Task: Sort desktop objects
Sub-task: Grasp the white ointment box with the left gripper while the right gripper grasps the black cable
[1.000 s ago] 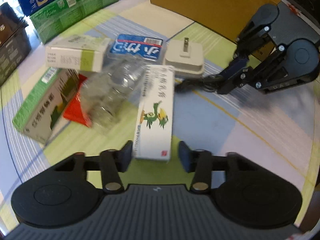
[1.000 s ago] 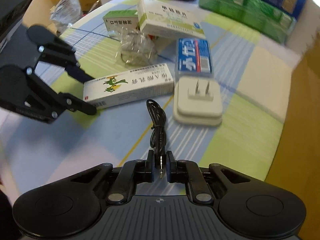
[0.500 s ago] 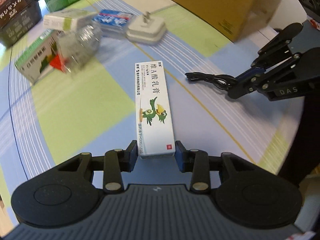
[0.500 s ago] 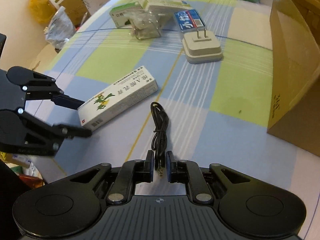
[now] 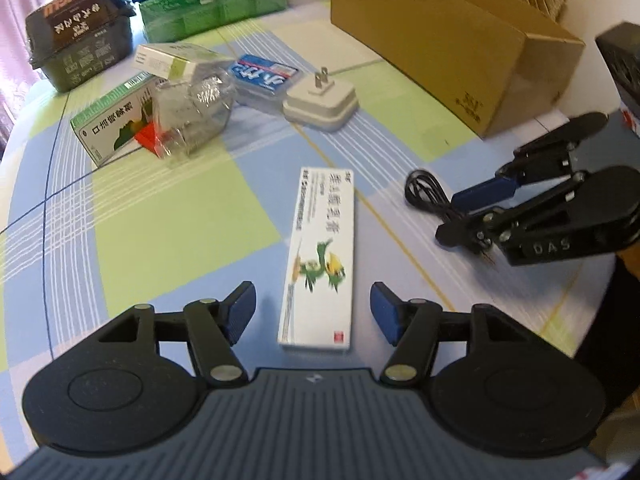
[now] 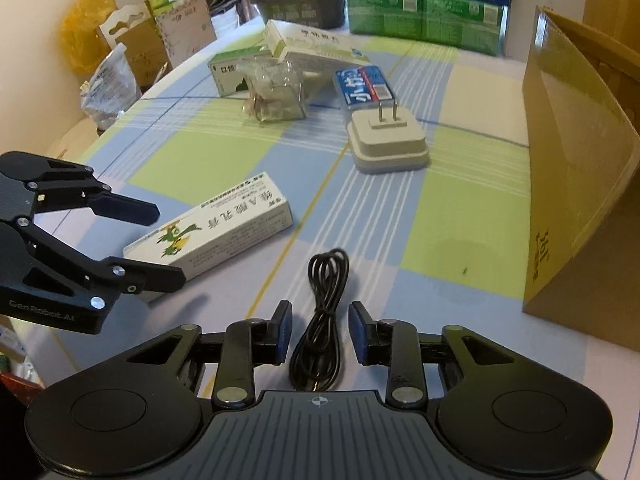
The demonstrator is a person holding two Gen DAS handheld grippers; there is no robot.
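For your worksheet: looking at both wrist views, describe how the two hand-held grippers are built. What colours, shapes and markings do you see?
Both are matt black. The left gripper and right gripper each have a ribbed grey-black body, two round discs at the sides, jointed link arms with silver rivets, and dark blue pads on the fingers. Seen from the side, the right one reads "DAS", the left one "GenRobot.AI".

Readable markings I log from here:
- Black right-hand gripper [image 5: 472, 216], 3 o'clock in the left wrist view: "DAS" on its body.
- Black left-hand gripper [image 6: 160, 244], 9 o'clock in the right wrist view: "GenRobot.AI".
- Long white carton with green bird [image 6: 212, 228]: "维A酸乳膏".
- Flat blue packet [image 6: 365, 87], 12 o'clock: "小竹".
- Brown cardboard box [image 5: 440, 40]: small print, unreadable.
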